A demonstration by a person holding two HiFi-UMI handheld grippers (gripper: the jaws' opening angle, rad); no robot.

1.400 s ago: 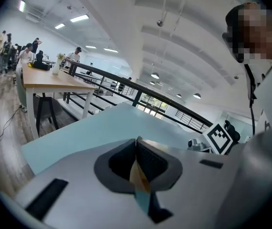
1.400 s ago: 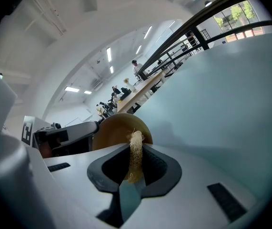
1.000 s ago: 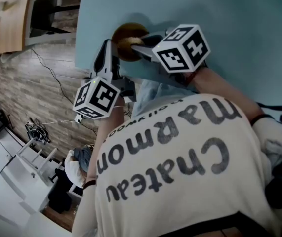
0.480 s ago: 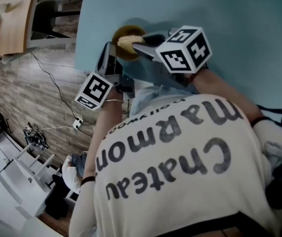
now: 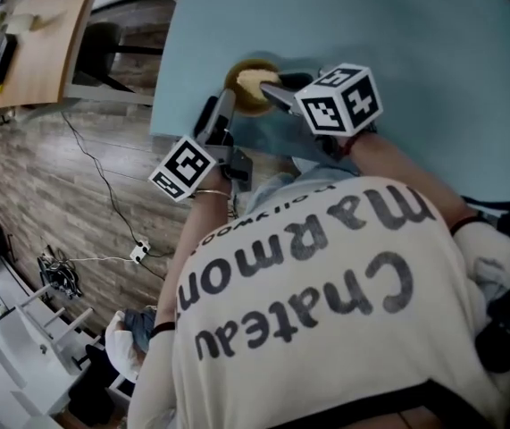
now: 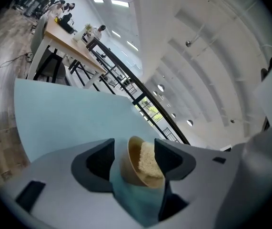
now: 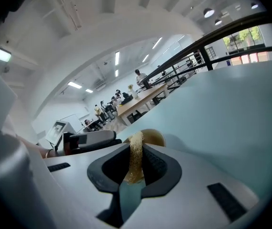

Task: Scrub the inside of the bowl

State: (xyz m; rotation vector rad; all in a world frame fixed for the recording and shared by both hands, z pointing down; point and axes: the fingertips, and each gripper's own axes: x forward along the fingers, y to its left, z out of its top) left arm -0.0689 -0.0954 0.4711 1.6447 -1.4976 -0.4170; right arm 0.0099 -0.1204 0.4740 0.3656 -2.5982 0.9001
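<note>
Bowl point(image 5: 239, 99), small and tan, stands on the pale blue bench point(image 5: 415, 43) in the upper middle of the head view, close to the bench's left edge. A coarse, pale yellow scrub pad point(image 5: 253, 80) lies inside it. The left gripper point(image 5: 221, 105) comes at the bowl from the lower left of that frame. The right gripper point(image 5: 271, 90) reaches in from the right, its marker cube point(image 5: 339, 99) just right of the bowl.

In the left gripper view the jaws stand wide apart and have just been opening. The bowl point(image 6: 130, 168) sits between them with its mouth turned toward the right of the frame and the scrub pad point(image 6: 149, 160) against its inner wall. A strip of blue bench shows between the left-hand jaw and the bowl's outer wall. The right-hand jaw lies just beside the rim; whether it touches I cannot tell.

In the right gripper view the jaws are clamped on the scrub pad point(image 7: 136, 159), seen edge-on as a narrow yellow band running up the middle of the frame. Its far end reaches to the bowl point(image 7: 154, 137), whose brown rim shows just beyond the jaw tips. The left gripper point(image 7: 116, 141) lies to the left of the bowl there.

A white shirt point(image 5: 326, 284) with dark lettering fills the lower half of the head view. Wood-plank floor point(image 5: 49, 168) with loose cables point(image 5: 94, 141) runs down the left side, and a wooden table point(image 5: 45, 38) stands in the upper left corner.
</note>
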